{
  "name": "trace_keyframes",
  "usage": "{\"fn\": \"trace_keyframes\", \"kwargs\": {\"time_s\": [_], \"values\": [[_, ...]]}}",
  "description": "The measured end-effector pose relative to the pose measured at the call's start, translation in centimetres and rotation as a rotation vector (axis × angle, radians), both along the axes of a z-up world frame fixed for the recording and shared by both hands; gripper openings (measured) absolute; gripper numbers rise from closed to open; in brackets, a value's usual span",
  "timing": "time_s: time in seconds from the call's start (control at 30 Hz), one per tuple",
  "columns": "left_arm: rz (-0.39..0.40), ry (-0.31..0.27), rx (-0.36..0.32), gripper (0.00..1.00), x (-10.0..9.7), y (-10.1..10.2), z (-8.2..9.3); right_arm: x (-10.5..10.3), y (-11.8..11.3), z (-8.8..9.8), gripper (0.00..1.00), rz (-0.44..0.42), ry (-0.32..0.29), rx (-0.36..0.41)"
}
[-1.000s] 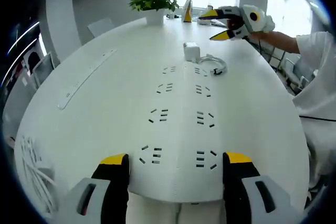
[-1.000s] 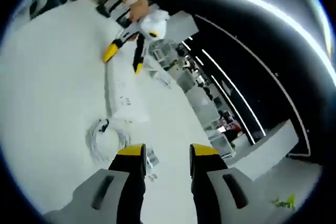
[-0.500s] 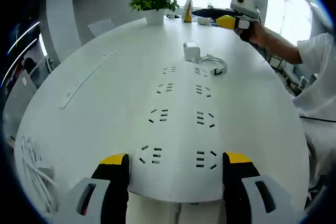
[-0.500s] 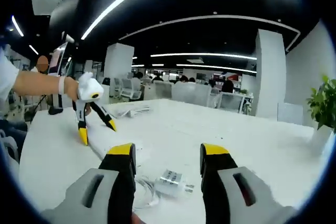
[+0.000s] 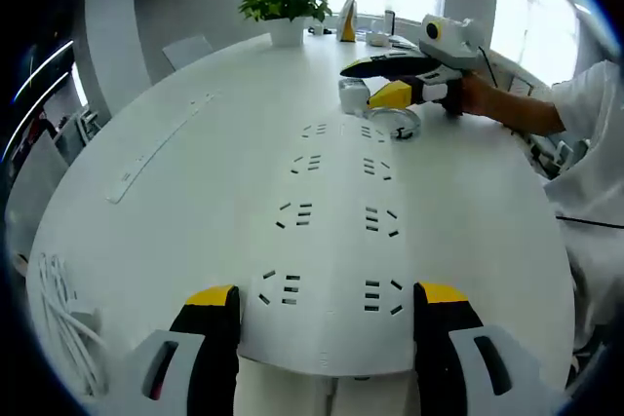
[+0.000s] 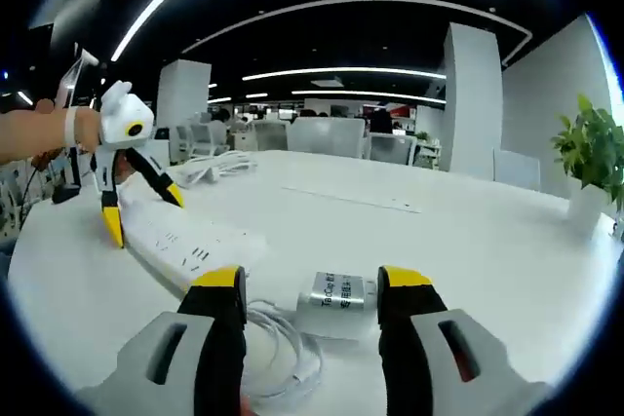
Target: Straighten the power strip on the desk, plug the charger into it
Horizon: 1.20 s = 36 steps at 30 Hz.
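Up front in the left gripper view, the left gripper (image 5: 327,304) is straddling the near end of the white power strip (image 5: 336,211), its jaws spread to either side, while at one o'clock the right gripper (image 5: 382,82) is hovering by the charger (image 5: 352,96) and its coiled cable (image 5: 400,124). Over in the right gripper view, the right gripper (image 6: 312,282) is gaping open around the charger (image 6: 334,296), and the left gripper (image 6: 136,211) is standing spread over the power strip (image 6: 185,239) at ten o'clock
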<state>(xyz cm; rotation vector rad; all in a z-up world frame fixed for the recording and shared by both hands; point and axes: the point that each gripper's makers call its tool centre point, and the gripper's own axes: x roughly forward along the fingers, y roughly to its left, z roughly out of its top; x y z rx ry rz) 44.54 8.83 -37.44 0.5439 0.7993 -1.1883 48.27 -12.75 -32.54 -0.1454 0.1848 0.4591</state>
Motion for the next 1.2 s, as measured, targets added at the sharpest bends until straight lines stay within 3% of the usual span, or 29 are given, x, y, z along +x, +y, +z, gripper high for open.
{"fn": "trace_keyframes", "kwargs": {"time_s": [0.2,0.33,0.5,0.67,0.8,1.2], "values": [[0.0,0.0,0.002,0.73,0.1,0.0,0.0,0.3,-0.6,-0.4,0.49,-0.032,0.013,0.037],[-0.001,0.0,0.001,0.74,0.1,0.1,0.0,0.5,-1.3,-0.6,0.38,-0.052,0.014,0.047],[-0.001,-0.001,-0.003,0.74,0.2,0.1,0.0,0.7,-1.6,-1.0,0.35,-0.064,0.022,0.04],[0.006,-0.001,-0.006,0.74,0.3,0.1,0.0,0.7,-1.6,-1.0,0.34,-0.063,0.022,0.046],[0.01,-0.002,-0.012,0.74,0.9,0.1,-0.1,0.7,-1.8,-1.2,0.34,-0.053,0.05,0.105],[0.017,-0.002,-0.01,0.74,1.6,0.2,-0.2,0.8,-1.9,-1.1,0.34,-0.029,0.043,0.116]]}}
